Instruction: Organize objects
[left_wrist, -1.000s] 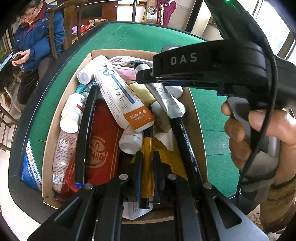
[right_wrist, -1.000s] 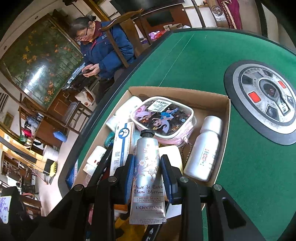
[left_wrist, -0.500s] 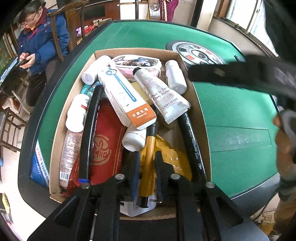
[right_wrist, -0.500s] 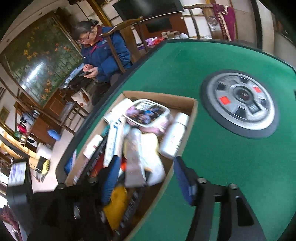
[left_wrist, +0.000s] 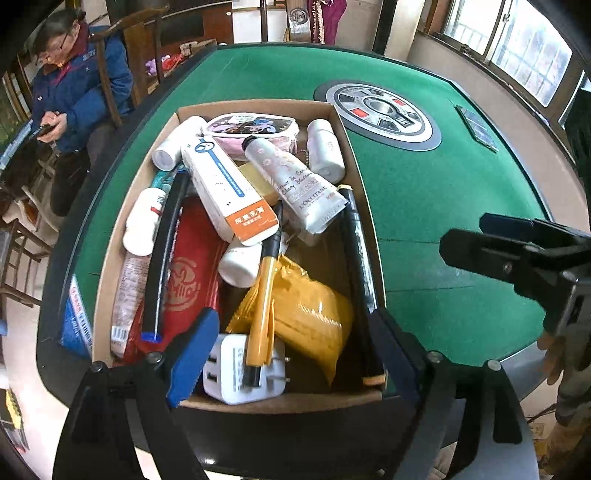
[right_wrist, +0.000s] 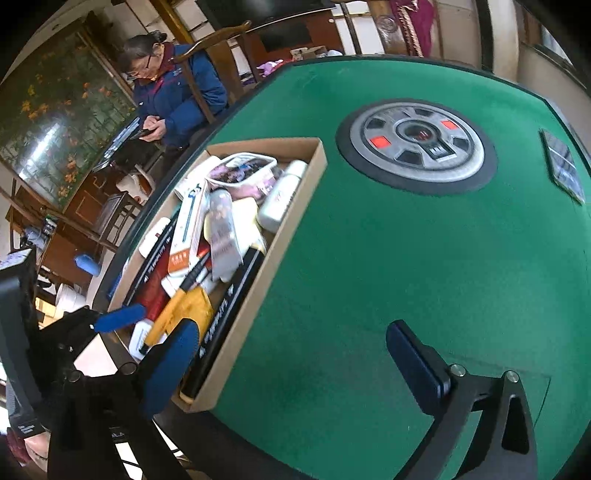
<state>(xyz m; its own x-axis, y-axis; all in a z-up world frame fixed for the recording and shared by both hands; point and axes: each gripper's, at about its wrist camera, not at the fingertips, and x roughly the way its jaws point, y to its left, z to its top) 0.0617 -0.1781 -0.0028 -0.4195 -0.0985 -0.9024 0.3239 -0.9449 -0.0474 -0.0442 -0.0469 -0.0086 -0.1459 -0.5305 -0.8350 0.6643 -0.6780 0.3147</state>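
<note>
A cardboard box (left_wrist: 362, 206) on the green table holds several items. The yellow pen (left_wrist: 260, 310) lies on a white charger (left_wrist: 240, 373) beside a yellow pouch (left_wrist: 314, 317). The L'Occitane hand cream tube (left_wrist: 295, 181) rests on top near the box's right wall. My left gripper (left_wrist: 291, 350) is open and empty over the box's near end. My right gripper (right_wrist: 295, 354) is open and empty above the green felt, right of the box (right_wrist: 258, 273); it also shows in the left wrist view (left_wrist: 517, 251).
A round control panel (right_wrist: 413, 147) sits in the table's middle. A dark card holder (right_wrist: 561, 166) lies at the far right. A person in a blue jacket (left_wrist: 74, 92) sits beyond the table's left side, with wooden chairs around.
My left gripper opened and let go of the yellow pen into the box. My right gripper released the hand cream tube into the box and drew back to the right.
</note>
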